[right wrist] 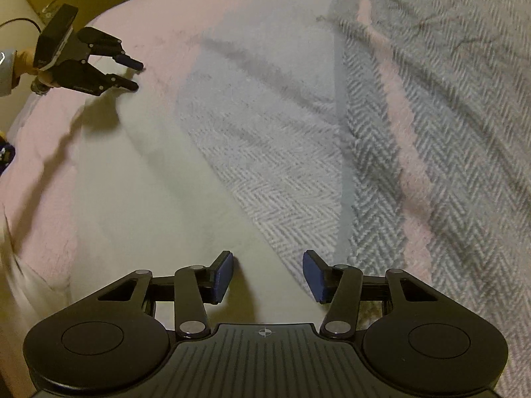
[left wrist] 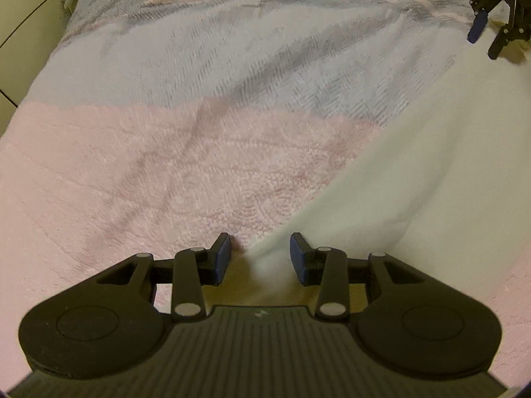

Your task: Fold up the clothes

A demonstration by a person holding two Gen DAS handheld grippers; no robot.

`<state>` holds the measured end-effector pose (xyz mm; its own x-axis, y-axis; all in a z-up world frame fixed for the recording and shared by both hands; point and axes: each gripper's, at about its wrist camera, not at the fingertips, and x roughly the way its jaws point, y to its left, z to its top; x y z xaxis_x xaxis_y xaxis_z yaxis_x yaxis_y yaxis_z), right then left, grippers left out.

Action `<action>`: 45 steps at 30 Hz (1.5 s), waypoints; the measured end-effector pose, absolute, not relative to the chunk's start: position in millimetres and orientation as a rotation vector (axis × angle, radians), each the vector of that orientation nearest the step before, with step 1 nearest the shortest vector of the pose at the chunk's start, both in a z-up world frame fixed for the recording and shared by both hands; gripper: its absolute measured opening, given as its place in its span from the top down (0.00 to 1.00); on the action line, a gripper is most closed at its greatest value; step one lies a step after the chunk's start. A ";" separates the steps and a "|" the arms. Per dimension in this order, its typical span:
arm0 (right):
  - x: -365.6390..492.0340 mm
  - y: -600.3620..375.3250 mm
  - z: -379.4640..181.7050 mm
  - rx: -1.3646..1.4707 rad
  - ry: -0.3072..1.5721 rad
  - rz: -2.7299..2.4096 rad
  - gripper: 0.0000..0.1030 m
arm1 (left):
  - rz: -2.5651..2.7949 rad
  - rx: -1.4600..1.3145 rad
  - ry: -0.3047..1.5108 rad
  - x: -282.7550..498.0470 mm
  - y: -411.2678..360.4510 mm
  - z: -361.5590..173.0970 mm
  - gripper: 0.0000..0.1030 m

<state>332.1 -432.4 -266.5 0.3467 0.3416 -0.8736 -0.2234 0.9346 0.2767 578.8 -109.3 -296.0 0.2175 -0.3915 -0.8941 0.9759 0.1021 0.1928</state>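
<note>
A white soft cloth garment (left wrist: 431,165) is seen spread over a pink fluffy blanket (left wrist: 149,172) and a grey herringbone blanket (right wrist: 448,132) on the bed. A bunched corner of it lies between the parted blue pads of the left hand-held gripper (left wrist: 260,257), untouched by the pads. The right hand-held gripper (right wrist: 268,273) is held spread over the garment's far edge, nothing pinched.
</note>
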 end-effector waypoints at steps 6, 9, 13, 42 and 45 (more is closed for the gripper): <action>321.3 -417.9 -263.6 0.056 1.187 0.357 1.00 | -1.206 1.041 0.693 554.6 -100.6 -299.8 1.00; 304.2 -400.5 -247.3 -0.055 1.125 0.281 1.00 | -1.121 1.003 0.596 537.5 -83.9 -278.1 1.00; 257.9 -354.9 -212.8 -0.275 0.998 0.166 1.00 | -0.986 0.899 0.493 499.2 -45.1 -238.1 0.99; -40.9 -270.8 -215.9 0.673 0.813 -0.473 0.39 | -0.467 0.078 1.113 294.7 150.5 -258.6 0.62; -48.2 -321.3 -222.8 1.060 0.622 -0.560 0.39 | -0.377 -0.057 1.177 314.8 149.6 -275.9 0.63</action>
<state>-48.2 -321.3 -222.8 0.6998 -0.1228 -0.7037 0.6873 0.3843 0.6164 314.8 149.6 -275.9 0.3286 -0.3177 -0.8894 0.2583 0.9361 -0.2389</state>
